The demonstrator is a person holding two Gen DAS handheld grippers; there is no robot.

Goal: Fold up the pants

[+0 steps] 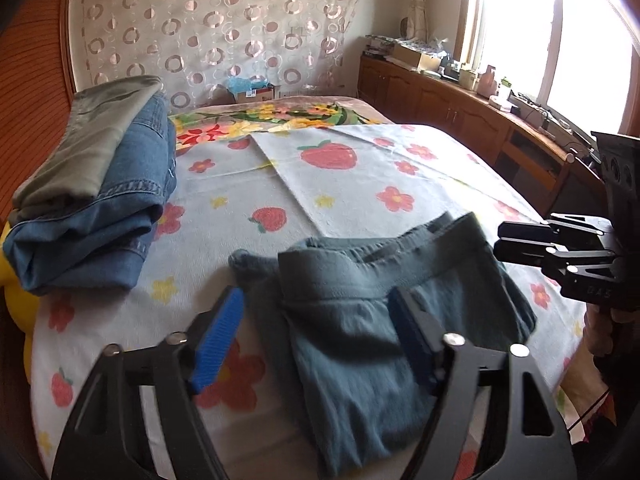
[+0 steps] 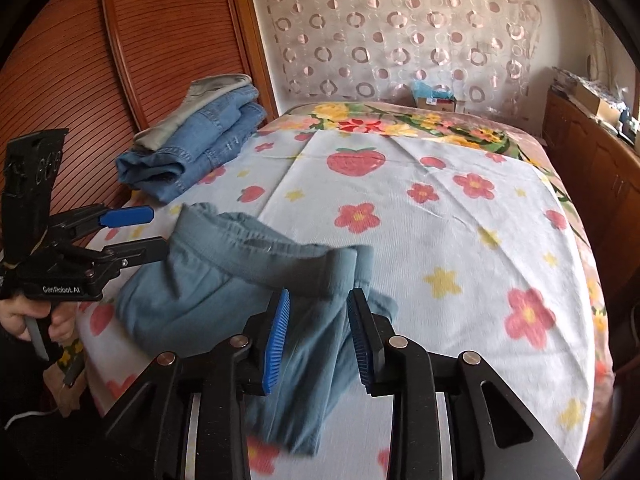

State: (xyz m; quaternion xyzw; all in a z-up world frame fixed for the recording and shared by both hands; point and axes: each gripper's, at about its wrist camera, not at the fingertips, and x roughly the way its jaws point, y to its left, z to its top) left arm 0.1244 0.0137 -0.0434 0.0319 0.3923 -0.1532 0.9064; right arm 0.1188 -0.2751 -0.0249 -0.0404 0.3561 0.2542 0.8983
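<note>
Grey-blue pants (image 1: 360, 320) lie folded in a loose bundle on the flowered bed sheet (image 1: 360, 184), waistband toward the far side. My left gripper (image 1: 316, 320) is open just above the bundle's near left part, blue pads either side of the cloth. In the right wrist view the pants (image 2: 208, 292) lie in front of my right gripper (image 2: 318, 316), which is open with its blue pads astride a raised fold. The left gripper (image 2: 140, 232) shows there at the pants' left edge, and the right gripper (image 1: 520, 240) shows at the right edge of the left wrist view.
A stack of folded jeans and a khaki garment (image 1: 96, 188) sits at the bed's left side by the wooden headboard (image 2: 120, 60). A wooden cabinet (image 1: 460, 108) with clutter runs under the window on the right. A patterned curtain (image 1: 216, 28) hangs behind.
</note>
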